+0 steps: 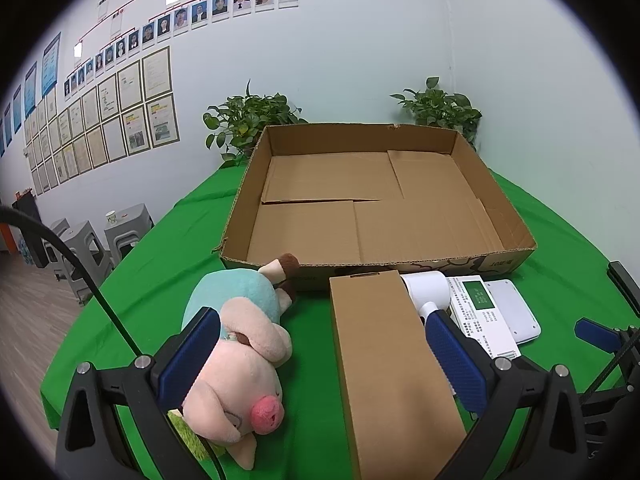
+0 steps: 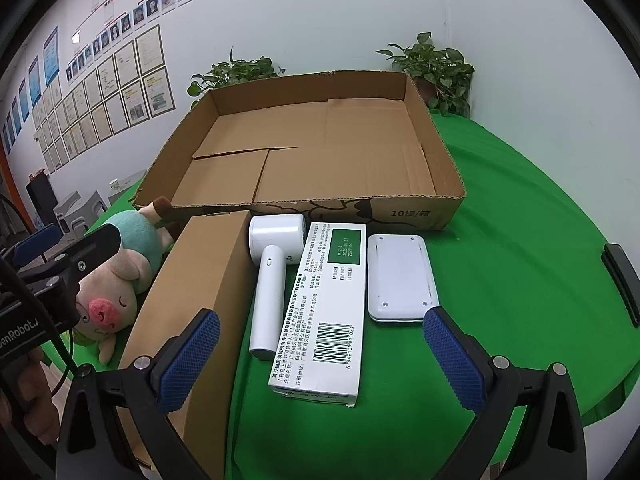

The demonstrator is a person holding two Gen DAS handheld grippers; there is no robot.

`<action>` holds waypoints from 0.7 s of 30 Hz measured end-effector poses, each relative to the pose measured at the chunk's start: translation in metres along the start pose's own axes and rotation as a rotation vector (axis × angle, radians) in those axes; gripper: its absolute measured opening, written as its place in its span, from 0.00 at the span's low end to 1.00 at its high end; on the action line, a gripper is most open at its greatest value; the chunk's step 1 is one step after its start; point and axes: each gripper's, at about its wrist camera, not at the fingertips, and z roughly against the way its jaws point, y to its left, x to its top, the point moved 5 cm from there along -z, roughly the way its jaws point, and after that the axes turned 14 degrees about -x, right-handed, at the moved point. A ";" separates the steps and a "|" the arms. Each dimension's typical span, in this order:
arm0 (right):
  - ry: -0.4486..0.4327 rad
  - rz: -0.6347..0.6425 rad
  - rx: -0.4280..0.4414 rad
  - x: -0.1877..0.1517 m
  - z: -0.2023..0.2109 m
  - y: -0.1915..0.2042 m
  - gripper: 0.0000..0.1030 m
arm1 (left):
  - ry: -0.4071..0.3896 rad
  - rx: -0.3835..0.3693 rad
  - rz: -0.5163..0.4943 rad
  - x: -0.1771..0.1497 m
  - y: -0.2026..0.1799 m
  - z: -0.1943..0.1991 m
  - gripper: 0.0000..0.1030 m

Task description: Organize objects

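Plush pig point(image 1: 236, 364) and brown box point(image 1: 392, 364), between gaping left gripper point(image 1: 320, 360) fingers

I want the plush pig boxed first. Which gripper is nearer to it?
Left. The left gripper is open with one finger right against the plush pig. The right gripper, also open, hangs over the white medicine box, with the brown carton between it and the pig.

You face a pale wall point(image 1: 360, 60) hung with rows of framed documents point(image 1: 120, 120) and portrait photos point(image 1: 180, 16). Two potted plants point(image 1: 248, 120) stand against that wall, behind the green-covered table point(image 1: 168, 248). Left of the table, grey plastic stools point(image 1: 84, 248) sit on wood-look flooring point(image 1: 28, 320); one carries a paper cup point(image 1: 111, 217).
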 end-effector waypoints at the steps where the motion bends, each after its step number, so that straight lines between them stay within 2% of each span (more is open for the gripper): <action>1: 0.000 0.000 0.001 0.000 0.000 0.000 1.00 | 0.000 0.000 0.000 -0.001 0.000 0.000 0.99; 21: 0.001 0.010 -0.016 0.004 -0.002 0.003 1.00 | 0.001 -0.009 0.003 -0.003 0.000 -0.003 0.99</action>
